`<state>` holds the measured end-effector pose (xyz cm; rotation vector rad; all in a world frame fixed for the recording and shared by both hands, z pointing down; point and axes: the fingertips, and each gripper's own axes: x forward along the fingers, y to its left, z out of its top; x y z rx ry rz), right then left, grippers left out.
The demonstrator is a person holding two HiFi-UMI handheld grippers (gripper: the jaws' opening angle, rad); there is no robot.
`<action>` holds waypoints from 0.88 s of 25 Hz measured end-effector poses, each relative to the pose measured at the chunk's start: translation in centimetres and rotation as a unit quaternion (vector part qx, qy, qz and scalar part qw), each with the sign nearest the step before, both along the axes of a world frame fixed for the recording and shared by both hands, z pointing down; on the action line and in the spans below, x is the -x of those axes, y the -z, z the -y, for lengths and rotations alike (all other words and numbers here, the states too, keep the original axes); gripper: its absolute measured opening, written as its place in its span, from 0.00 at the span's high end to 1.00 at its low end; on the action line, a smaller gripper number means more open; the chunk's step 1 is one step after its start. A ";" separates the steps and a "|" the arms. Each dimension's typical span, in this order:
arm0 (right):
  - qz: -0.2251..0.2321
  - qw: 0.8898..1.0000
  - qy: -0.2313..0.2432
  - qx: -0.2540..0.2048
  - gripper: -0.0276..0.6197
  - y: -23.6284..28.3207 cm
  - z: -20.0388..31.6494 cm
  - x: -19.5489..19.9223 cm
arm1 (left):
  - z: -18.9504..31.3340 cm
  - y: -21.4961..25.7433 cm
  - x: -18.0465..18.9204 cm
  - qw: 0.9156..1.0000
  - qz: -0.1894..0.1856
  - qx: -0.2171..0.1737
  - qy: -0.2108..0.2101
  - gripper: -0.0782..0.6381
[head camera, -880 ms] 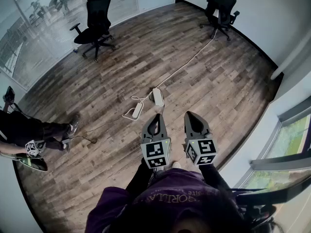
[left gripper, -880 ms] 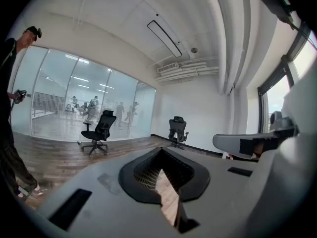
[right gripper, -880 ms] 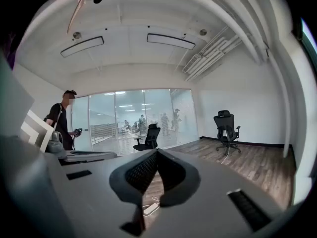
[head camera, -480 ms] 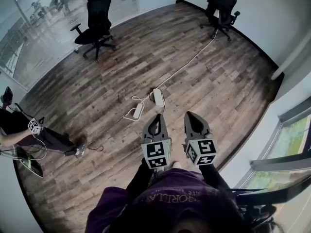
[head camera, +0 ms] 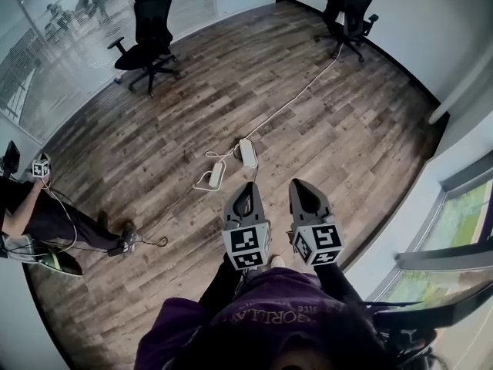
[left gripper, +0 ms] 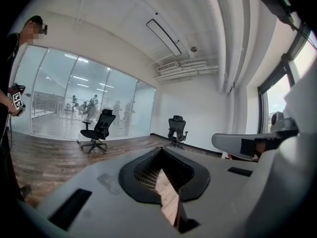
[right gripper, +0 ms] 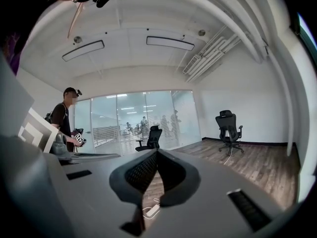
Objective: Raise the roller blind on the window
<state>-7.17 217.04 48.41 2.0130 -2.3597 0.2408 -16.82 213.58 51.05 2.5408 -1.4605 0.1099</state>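
Note:
In the head view my left gripper [head camera: 246,186] and right gripper [head camera: 299,183] are held side by side in front of my body, above the wooden floor. Both are shut with nothing between the jaws. The left gripper view shows its jaws [left gripper: 161,150] meeting at the tips, with the right gripper's body [left gripper: 247,144] beside it. In the right gripper view the jaws [right gripper: 157,151] also meet, empty. The window [head camera: 462,214] lies to my right, with its frame [left gripper: 277,78] at the edge of the left gripper view. I cannot make out the roller blind itself.
Two black office chairs [head camera: 146,41] [head camera: 347,10] stand at the far side. A white cable and power strips [head camera: 247,153] lie on the floor just ahead. Another person [head camera: 46,218] with a marker cube [head camera: 40,166] is at the left. A glass wall [left gripper: 84,103] closes the room.
The person at the left has shifted, and the marker cube in their hand has gone up. My two grippers have stayed in place and shut.

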 end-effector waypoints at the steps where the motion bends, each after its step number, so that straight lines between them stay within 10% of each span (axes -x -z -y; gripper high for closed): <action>1: 0.000 1.000 0.000 -0.002 0.96 0.0 -0.1 -0.5 | -0.1 -0.2 -0.5 1.000 0.000 0.003 0.001 0.89; 12: 0.003 1.000 0.015 0.010 0.96 -1.4 2.2 -5.8 | 1.0 -2.0 -6.3 1.000 0.007 0.020 0.004 0.89; 22: -0.009 1.000 0.005 0.021 0.96 -2.9 15.7 -8.5 | 15.0 -3.4 -8.6 1.000 0.002 0.026 0.011 0.89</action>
